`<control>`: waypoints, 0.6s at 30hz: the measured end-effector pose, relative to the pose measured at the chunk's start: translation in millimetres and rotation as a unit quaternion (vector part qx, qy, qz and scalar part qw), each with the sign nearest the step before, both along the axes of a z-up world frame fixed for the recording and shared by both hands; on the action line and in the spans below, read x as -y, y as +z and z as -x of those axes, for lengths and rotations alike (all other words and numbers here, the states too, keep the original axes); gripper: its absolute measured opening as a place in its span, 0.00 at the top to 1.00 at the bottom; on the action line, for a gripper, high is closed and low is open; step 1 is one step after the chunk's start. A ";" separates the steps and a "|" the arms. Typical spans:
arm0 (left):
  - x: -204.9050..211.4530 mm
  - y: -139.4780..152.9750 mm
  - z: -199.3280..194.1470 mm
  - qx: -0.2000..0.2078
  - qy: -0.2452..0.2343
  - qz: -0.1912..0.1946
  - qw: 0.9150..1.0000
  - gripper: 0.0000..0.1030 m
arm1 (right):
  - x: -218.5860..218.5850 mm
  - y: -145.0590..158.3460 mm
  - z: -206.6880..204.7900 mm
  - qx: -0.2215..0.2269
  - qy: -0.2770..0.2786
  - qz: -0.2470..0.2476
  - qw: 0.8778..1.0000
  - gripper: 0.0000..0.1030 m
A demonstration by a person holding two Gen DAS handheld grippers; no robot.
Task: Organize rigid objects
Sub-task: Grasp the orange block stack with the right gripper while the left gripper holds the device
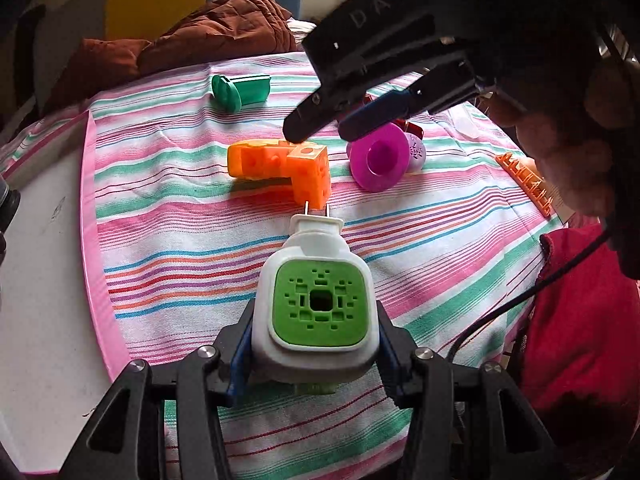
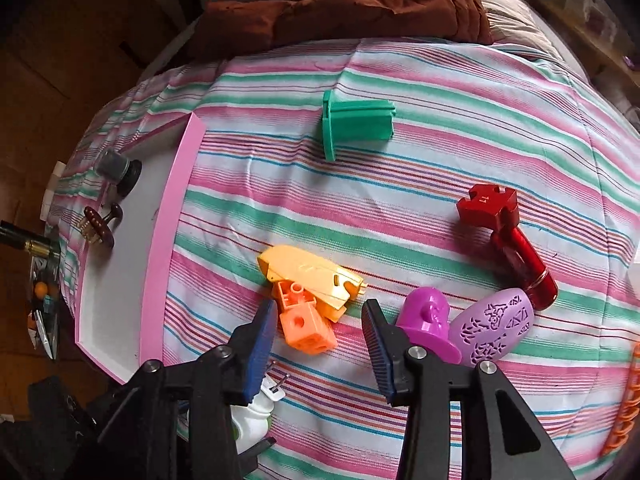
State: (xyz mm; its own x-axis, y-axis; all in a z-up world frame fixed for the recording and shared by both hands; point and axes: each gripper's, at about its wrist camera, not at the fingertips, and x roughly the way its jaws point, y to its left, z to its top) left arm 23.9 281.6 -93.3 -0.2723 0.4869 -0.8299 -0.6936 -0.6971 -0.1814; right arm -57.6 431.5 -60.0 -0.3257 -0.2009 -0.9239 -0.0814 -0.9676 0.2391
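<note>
Two grippers busy: left gripper [image 1: 316, 344] squeezing the white-and-green plug-in [image 1: 318, 304], right gripper [image 2: 320, 340] jaws apart above the orange block [image 2: 306, 330] on the striped cloth [image 2: 440, 120]. Next: lower, pinch, carry to the pink tray [image 2: 168, 248].

Table draped in a pink, green and white striped cloth [image 2: 440, 92], brown quilted fabric [image 2: 360, 4] heaped behind it, dark wooden floor [image 2: 60, 60] seen at left, daylight cast across.

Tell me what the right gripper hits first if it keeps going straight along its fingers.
Most likely the orange cube block, lying between and just beyond the open right gripper, against the yellow-orange piece. Depth is hard to judge; it might meet the striped cloth instead.
</note>
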 end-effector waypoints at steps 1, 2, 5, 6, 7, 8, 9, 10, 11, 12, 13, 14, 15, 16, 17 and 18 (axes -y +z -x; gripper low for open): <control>-0.4 0.0 -0.1 0.000 0.000 0.000 1.000 0.49 | 1.1 1.0 2.1 -0.001 0.001 -0.002 1.000 0.56; -0.6 0.1 -0.2 0.000 0.000 -0.001 1.000 0.49 | 3.4 1.2 4.2 -0.001 0.005 -0.006 1.000 0.56; -0.7 0.3 -0.7 0.001 0.000 -0.001 1.000 0.49 | 12.5 -0.9 9.3 0.008 0.026 -0.016 1.000 0.56; -0.5 0.4 -0.7 0.001 0.001 -0.001 1.000 0.49 | 16.4 -2.8 10.7 0.012 0.034 -0.020 0.999 0.56; -1.2 0.1 -0.4 0.001 0.001 -0.001 1.000 0.49 | 20.7 -5.8 11.7 0.017 0.041 -0.027 0.999 0.56; -1.4 0.2 -0.4 0.001 0.001 -0.001 1.000 0.49 | 24.8 -9.7 11.4 0.024 0.048 -0.037 0.998 0.56; 0.7 -0.3 0.2 0.001 0.001 -0.002 1.000 0.49 | 29.1 -14.1 11.8 0.030 0.054 -0.050 0.997 0.56; 0.8 -0.3 0.2 0.001 0.001 -0.002 1.000 0.49 | 32.3 -18.1 11.1 0.032 0.060 -0.065 0.996 0.64; 0.8 -0.3 0.3 0.000 0.001 -0.002 1.000 0.49 | 35.7 -21.1 9.9 0.033 0.066 -0.075 0.994 0.71; 0.0 -0.4 0.6 0.000 0.001 -0.002 1.000 0.49 | 38.7 -20.9 7.4 0.026 0.070 -0.079 0.994 0.78; -0.1 -0.3 0.8 0.000 0.001 -0.002 1.000 0.49 | 41.8 -18.4 4.1 0.018 0.073 -0.089 0.993 0.78; -0.1 -0.2 0.9 0.000 0.001 -0.002 1.000 0.49 | 44.1 -14.5 0.0 0.011 0.076 -0.097 0.992 0.78; 0.4 0.0 0.5 0.000 0.001 -0.003 1.000 0.49 | 45.0 -8.8 -5.0 0.000 0.076 -0.097 0.992 0.78; -0.2 -0.3 0.5 0.000 0.001 -0.002 1.000 0.49 | 44.1 -2.5 -10.0 -0.010 0.073 -0.094 0.993 0.78; 3.0 0.7 0.4 -0.001 0.001 -0.003 1.000 0.49 | 42.1 3.7 -14.8 -0.020 0.067 -0.092 0.993 0.78; 3.0 0.7 0.6 -0.001 0.001 -0.003 1.000 0.49 | 40.0 9.5 -19.5 -0.027 0.063 -0.084 0.994 0.78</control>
